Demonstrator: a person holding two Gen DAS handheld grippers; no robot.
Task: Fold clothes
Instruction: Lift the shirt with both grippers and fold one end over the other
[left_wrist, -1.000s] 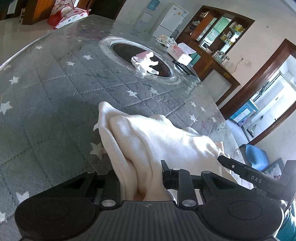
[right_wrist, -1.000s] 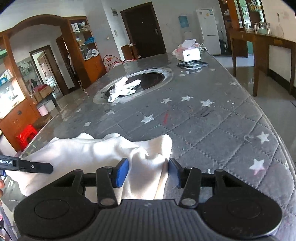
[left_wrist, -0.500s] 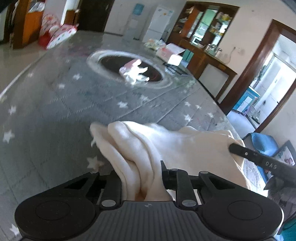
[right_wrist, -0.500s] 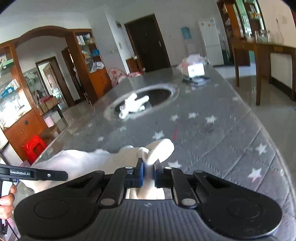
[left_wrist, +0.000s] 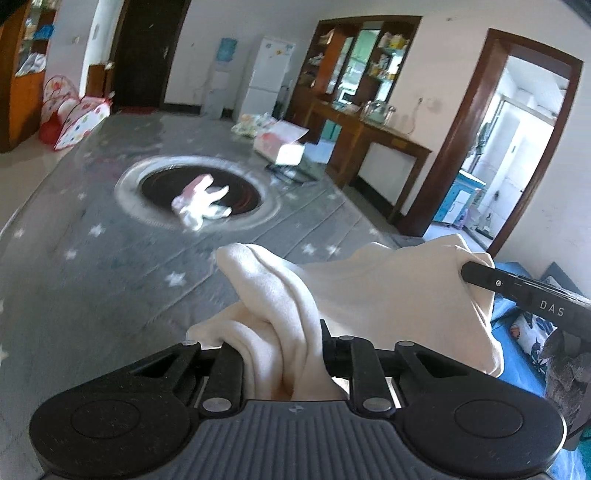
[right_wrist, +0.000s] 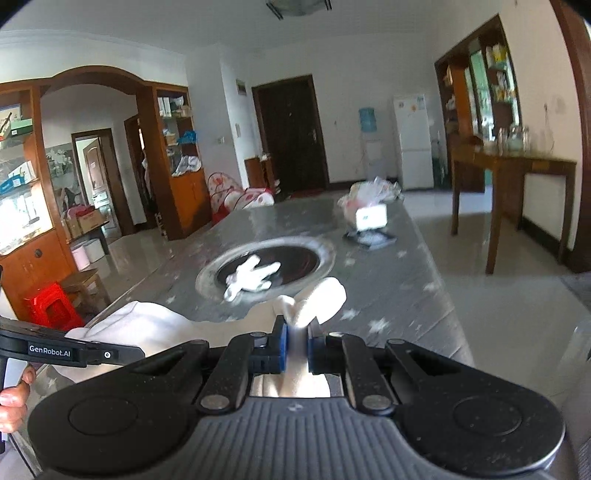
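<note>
I have the cream garment (left_wrist: 388, 295) strung between my two tongs, lifted off the grey star-quilted table (left_wrist: 110, 266) at its near edge. Its long axis runs left to right across me, one end in each hand, so neither arm is nearer: both are already on it. The far side of the table lies straight ahead of both cameras, and that is the way any fold would have to carry the cloth.

My left tongs (left_wrist: 284, 354) are clenched on a thick bunched wad of the fabric, which spills up and over between the fingers. My right tongs (right_wrist: 295, 343) are pinched nearly closed on a thin ridge of cloth, the blue pads (right_wrist: 281, 343) pressing it from both sides, with a rounded corner poking up beyond them.

The span between the two grips sags slightly; I cannot tell how many layers hang there, nor whether this is an opening lift or a later fold.

A white glove (right_wrist: 253, 277) lies in the round recess (right_wrist: 314, 254) further along the table, well apart from the garment.
</note>
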